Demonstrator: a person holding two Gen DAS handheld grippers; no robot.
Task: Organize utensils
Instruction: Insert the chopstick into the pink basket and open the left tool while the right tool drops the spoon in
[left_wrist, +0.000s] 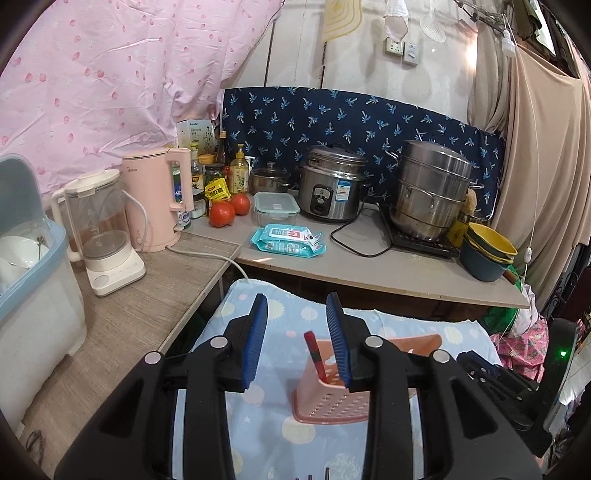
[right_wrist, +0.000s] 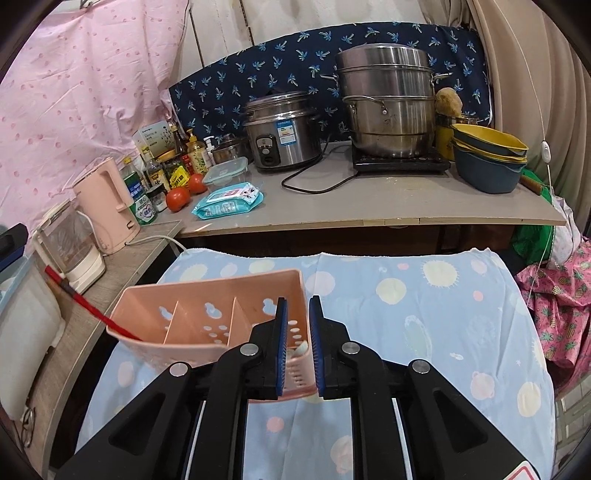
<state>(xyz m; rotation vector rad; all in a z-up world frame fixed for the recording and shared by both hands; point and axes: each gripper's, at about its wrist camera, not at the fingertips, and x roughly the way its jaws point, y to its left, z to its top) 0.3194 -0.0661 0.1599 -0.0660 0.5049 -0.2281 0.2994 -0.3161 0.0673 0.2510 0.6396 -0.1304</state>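
Note:
A pink perforated utensil holder (right_wrist: 207, 317) with three compartments rests on the blue patterned cloth (right_wrist: 424, 314). A red stick-like utensil (right_wrist: 83, 301) leans out of its left compartment. My right gripper (right_wrist: 298, 301) straddles the holder's right end wall, its jaws a narrow gap apart, and something white shows inside that compartment. In the left wrist view my left gripper (left_wrist: 297, 306) stands open above the holder (left_wrist: 332, 402). The red utensil (left_wrist: 314, 352) stands free between its fingers, close to the right pad.
Behind the cloth a counter (right_wrist: 369, 210) carries a rice cooker (right_wrist: 282, 133), a steamer pot (right_wrist: 388, 107), stacked bowls (right_wrist: 487, 155), wet wipes (right_wrist: 227, 203) and tomatoes. On the left shelf stand a pink kettle (left_wrist: 157, 199), a glass jug (left_wrist: 99, 229) and a dish bin (left_wrist: 33, 273).

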